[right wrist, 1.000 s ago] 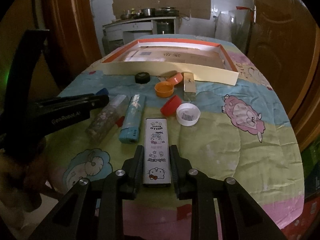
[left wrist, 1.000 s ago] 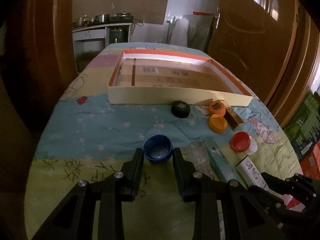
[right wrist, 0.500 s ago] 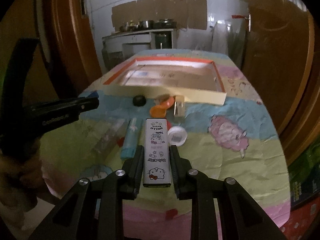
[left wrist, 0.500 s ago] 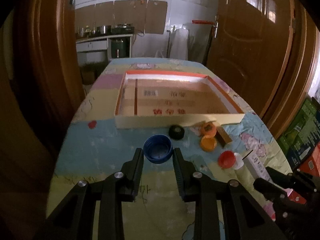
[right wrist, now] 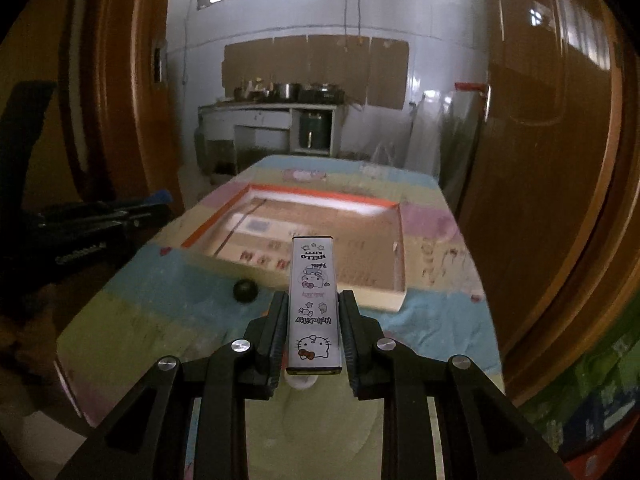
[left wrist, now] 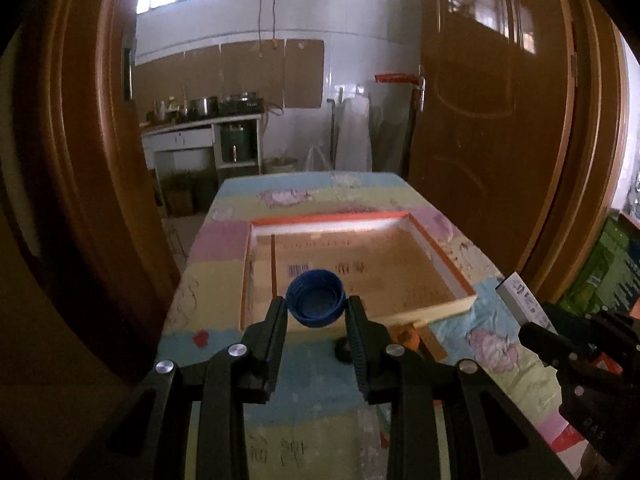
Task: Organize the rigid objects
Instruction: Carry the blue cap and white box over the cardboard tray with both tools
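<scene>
Blue cap (left wrist: 316, 298) sits clamped in my left gripper (left wrist: 316, 312), raised over the cardboard tray (left wrist: 460, 307) for dropping in. My right gripper (right wrist: 314, 320) pinches the slim case (right wrist: 314, 304) by its long sides, short of the tray's near wall.

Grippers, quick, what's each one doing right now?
Left gripper: closed on the blue bottle cap.
Right gripper: closed on the Hello Kitty case.

We look forward along each pair of tongs, raised above the bench (left wrist: 224, 280) and facing the far kitchen wall; both views share the shallow cardboard tray (left wrist: 460, 308) (right wrist: 384, 300), the left from nearer its left side.
</scene>
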